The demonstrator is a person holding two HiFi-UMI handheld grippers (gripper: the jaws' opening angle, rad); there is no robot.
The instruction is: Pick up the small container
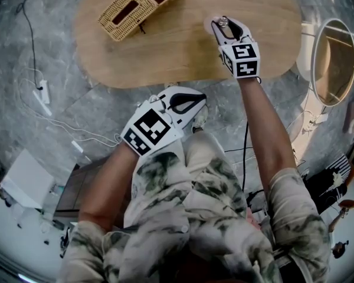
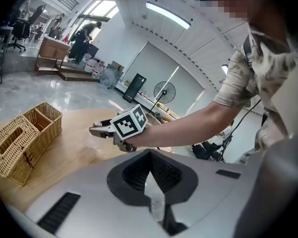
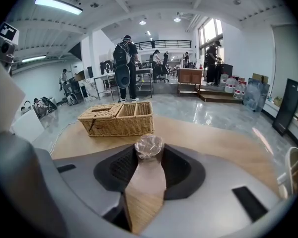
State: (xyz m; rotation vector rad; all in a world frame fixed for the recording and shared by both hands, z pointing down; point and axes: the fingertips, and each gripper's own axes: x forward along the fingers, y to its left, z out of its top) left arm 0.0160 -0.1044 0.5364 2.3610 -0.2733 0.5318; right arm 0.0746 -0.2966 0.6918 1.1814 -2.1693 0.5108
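Jaws of right gripper (image 3: 148, 156) clamp small container (image 3: 148, 145), plainest in its view; left gripper (image 2: 150, 165) jaws closed.

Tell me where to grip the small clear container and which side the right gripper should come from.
Take the small container across its round side wall, a pad on each opposite side, approaching from the person's edge of the table so its mouth faces up. The right gripper pinches it so at its tips. The wall looks thin and crinkled: squeeze gently.
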